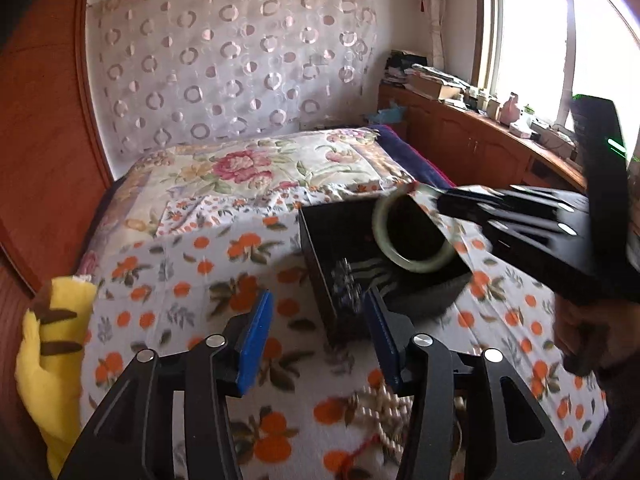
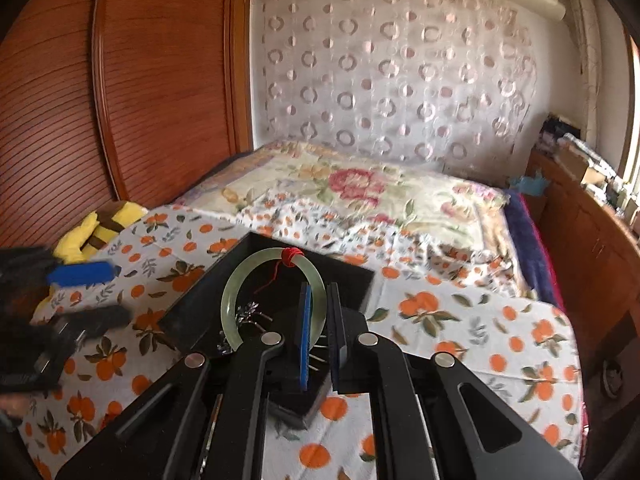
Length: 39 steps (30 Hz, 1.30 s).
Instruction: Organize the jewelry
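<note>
A black open jewelry box sits on the orange-print bedspread. My right gripper is shut on a pale green jade bangle with a red thread knot, holding it over the box; the bangle also shows in the left wrist view, with the right gripper beside it. A silver ornament lies inside the box. My left gripper is open and empty, just short of the box. A cream bead necklace lies on the bedspread between its fingers.
A yellow plush toy lies at the bed's left edge by the wooden wardrobe. A floral quilt covers the far bed. A cluttered wooden cabinet runs under the window on the right.
</note>
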Available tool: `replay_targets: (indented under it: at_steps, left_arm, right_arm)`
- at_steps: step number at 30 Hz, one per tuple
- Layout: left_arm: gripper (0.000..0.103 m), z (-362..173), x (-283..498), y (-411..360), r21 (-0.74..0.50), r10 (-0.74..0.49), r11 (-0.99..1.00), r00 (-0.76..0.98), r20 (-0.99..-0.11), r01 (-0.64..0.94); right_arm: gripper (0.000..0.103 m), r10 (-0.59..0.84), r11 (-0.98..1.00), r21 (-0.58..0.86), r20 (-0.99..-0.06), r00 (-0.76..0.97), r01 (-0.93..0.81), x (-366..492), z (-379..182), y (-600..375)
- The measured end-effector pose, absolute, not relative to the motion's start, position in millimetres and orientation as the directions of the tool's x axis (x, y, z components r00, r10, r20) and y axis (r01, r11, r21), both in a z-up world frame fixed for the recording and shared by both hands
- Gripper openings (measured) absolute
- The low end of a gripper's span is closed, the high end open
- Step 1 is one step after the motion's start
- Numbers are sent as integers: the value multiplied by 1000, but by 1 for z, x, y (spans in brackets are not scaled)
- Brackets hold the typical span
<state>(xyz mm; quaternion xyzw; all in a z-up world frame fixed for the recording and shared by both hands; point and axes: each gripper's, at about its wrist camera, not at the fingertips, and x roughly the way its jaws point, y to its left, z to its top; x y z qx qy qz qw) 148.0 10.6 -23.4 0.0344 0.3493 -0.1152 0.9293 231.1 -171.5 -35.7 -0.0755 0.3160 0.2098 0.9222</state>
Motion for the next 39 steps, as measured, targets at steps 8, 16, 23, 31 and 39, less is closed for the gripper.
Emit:
replay_targets:
  at_steps: [8,16,23,31,39]
  left_arm:
    - [52,-53,114,14,-55,-226,963,686,-692,262]
    - [52,-71,89,7,-83,-258,955,655,-710,286]
    - [52,-78,75,-5,-89,-277,946,633,-722,313]
    - [38,-82,78,-10,-121,-301,940,613,-731,318]
    - [31,-88,86,-15,-129,-302,940,596,-744,315]
  right_arm:
    - [16,327,906,-4,-627,707,-423,227,-53,-173]
    - [16,358,897,19,-617,701,-441,187,-55,-193]
    - [16,372,887,24,-631,681,-461,135,-67,-199]
    - [31,394,876,60,-660,640,-479,93,-85,-204]
    - [35,397,868,53,-669,628,-493,67,-87,-199]
